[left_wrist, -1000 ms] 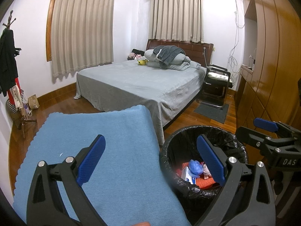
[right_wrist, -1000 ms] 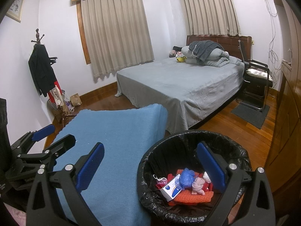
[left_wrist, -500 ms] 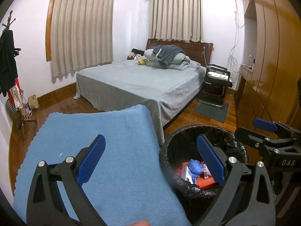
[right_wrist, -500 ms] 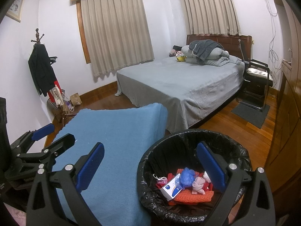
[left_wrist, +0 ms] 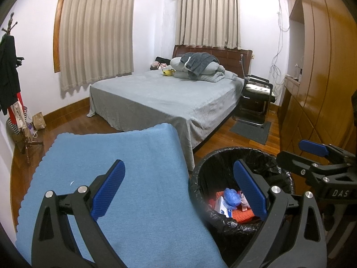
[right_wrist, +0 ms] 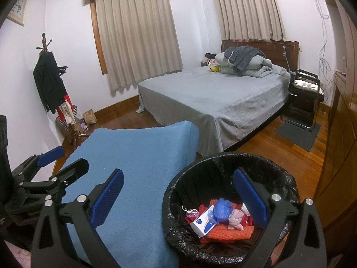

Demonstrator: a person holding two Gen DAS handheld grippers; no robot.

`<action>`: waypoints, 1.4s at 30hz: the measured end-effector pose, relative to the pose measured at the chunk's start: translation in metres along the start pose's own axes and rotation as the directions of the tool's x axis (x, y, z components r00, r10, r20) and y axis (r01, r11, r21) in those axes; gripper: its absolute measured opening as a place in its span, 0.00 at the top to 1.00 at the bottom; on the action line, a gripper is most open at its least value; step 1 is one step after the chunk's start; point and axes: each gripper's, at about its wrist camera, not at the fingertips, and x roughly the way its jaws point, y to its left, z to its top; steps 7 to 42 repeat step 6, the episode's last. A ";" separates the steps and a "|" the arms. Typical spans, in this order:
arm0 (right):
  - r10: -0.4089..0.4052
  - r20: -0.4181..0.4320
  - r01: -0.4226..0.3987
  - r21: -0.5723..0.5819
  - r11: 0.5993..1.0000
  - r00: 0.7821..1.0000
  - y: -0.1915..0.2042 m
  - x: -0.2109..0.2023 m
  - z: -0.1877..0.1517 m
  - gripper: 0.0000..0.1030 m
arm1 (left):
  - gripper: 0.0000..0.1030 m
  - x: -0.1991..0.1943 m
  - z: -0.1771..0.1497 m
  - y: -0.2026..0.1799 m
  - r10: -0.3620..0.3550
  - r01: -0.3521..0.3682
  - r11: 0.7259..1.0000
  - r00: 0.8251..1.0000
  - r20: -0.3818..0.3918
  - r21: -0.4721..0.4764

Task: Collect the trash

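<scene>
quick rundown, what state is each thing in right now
left gripper: open, empty
right gripper: open, empty
trash bin: lined with black bag, partly filled
blue cloth: spread flat, bare
curtains: drawn closed
bed: made, bedding piled by headboard

— What is the floor (right_wrist: 263,140) like?

— It is shiny brown wood. A black trash bin (right_wrist: 225,163) stands on it, just beside a table with a blue cloth (right_wrist: 138,165). The cloth lies flat and covers the whole top.

— And the big bed (right_wrist: 214,98)?

— It stands on the floor too. A gray sheet (left_wrist: 156,98) covers it and hangs down the sides. At the far end lies a pile of gray bedding (right_wrist: 245,64), with a small yellow toy (right_wrist: 214,67) beside it.

— Anything else on the floor?

— A gray mat (right_wrist: 297,134) lies under a black chair (right_wrist: 305,93) beside the bed. A brown paper bag (right_wrist: 90,116) sits by the wall, near a coat stand (right_wrist: 50,71).
</scene>
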 end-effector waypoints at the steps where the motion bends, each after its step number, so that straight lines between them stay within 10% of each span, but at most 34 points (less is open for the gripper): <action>1: 0.000 0.000 0.000 0.000 1.000 1.000 0.000 0.000 0.000 0.06 | 0.08 0.000 -0.001 0.001 0.000 0.000 1.000 1.000 -0.001 0.001; 42: 0.000 -0.002 0.000 0.001 1.000 1.000 0.000 0.000 0.000 0.06 | 0.08 -0.001 -0.003 0.005 0.000 0.000 1.000 1.000 -0.004 0.000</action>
